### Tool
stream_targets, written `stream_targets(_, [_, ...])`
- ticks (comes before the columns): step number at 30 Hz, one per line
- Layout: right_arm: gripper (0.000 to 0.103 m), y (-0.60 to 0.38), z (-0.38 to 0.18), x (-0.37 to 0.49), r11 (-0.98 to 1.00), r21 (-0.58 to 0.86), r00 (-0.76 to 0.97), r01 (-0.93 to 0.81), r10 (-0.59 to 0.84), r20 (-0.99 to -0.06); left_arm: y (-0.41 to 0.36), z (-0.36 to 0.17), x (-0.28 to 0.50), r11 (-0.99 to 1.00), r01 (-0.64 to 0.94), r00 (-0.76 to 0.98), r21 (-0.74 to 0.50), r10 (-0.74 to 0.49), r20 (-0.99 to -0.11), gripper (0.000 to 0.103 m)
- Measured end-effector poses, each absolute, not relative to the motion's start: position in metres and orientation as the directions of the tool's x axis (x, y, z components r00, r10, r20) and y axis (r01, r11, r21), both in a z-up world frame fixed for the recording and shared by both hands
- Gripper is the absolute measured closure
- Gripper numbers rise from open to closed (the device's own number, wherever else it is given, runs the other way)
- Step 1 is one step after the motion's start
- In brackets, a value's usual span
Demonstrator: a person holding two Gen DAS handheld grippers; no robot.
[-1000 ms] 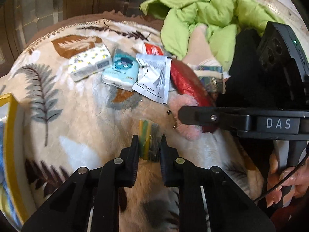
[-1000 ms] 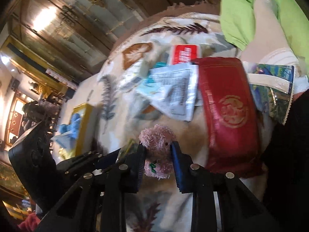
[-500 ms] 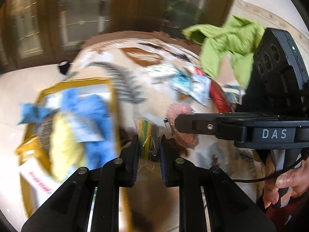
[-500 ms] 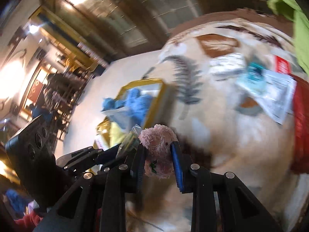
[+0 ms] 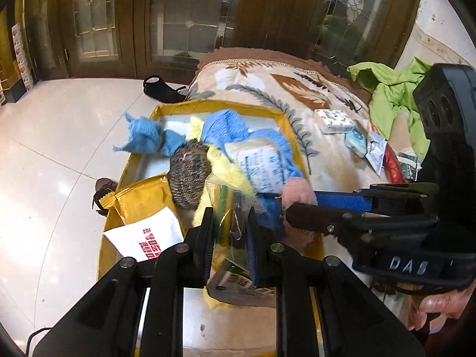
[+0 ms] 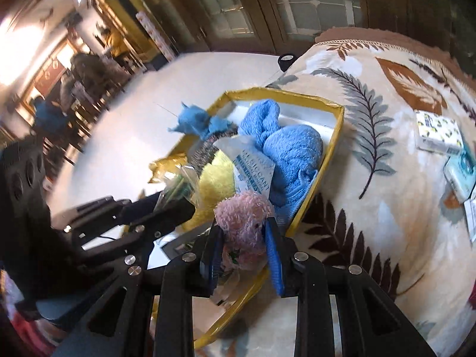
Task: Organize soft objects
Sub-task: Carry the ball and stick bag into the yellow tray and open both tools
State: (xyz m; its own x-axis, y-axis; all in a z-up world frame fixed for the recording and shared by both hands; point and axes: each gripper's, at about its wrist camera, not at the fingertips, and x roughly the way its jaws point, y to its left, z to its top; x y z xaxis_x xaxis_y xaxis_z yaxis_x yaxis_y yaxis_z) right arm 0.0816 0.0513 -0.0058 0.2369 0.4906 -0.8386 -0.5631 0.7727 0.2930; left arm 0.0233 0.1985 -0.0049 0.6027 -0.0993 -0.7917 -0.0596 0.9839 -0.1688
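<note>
My left gripper (image 5: pixel 230 217) is shut on a clear plastic packet (image 5: pixel 224 196) with green and yellow contents, held over the yellow box (image 5: pixel 220 105). My right gripper (image 6: pixel 244 229) is shut on a pink plush toy (image 6: pixel 242 214) above the box's near right rim (image 6: pixel 330 160). From the left wrist view the pink plush toy (image 5: pixel 299 189) sits just right of the packet, with the right gripper (image 5: pixel 285 205) reaching in from the right. The box holds a blue towel (image 6: pixel 291 148), a yellow cloth (image 5: pixel 229 169), a grey striped plush (image 5: pixel 190 178) and a white wrapped pack (image 5: pixel 261 163).
A leaf-patterned blanket (image 6: pixel 372 148) lies right of the box and carries tissue packs (image 6: pixel 437 132) and sachets (image 5: pixel 376 151). A green cloth (image 5: pixel 389 89) is heaped at its far right. A black shoe (image 5: pixel 157 87) lies on the white tiled floor (image 5: pixel 59 148) before wooden doors.
Both grippers have swung left from over the blanket to above the yellow box. They carry the packet and the pink plush toy with them.
</note>
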Motion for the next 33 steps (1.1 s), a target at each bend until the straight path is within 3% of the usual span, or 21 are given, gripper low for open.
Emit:
stream_targets(7, [0.067,0.058,-0.02,0.078,0.754,0.302,0.198,-0.584,0.492,-0.848,0.2,-0.019,0.024,0.982,-0.072,0.591,-0.172,-0.097,-0.801,0.085])
stream_targets(9, [0.063,0.056,-0.017,0.078,0.751,0.324,0.189,-0.576,0.508,-0.84,0.199,-0.02,0.023,0.985,-0.073,0.59,-0.157,-0.084,-0.803,0.078])
stream_targets(12, [0.06,0.05,-0.011,0.077,0.751,0.34,0.187,-0.566,0.518,-0.834,0.202,-0.018,0.02,0.985,-0.075,0.597,-0.158,-0.083,-0.798,0.059])
stream_targets(16, [0.059,0.04,-0.001,0.074,0.747,0.365,0.194,-0.555,0.543,-0.817,0.206,-0.01,0.017,0.984,-0.092,0.613,-0.154,-0.066,-0.787,0.05])
stream_targets(26, [0.054,0.003,0.022,0.069,0.743,0.416,0.235,-0.524,0.596,-0.768,0.193,0.01,0.014,0.989,-0.089,0.642,-0.122,-0.037,-0.766,0.049])
stream_targets(30, [0.052,-0.022,0.027,0.072,0.764,0.427,0.265,-0.484,0.593,-0.76,0.175,0.019,0.017,0.992,-0.062,0.656,-0.106,-0.039,-0.754,0.041])
stream_targets(33, [0.052,-0.04,0.028,0.074,0.78,0.428,0.284,-0.456,0.584,-0.76,0.162,0.023,0.022,0.993,-0.04,0.659,-0.107,-0.055,-0.75,0.041])
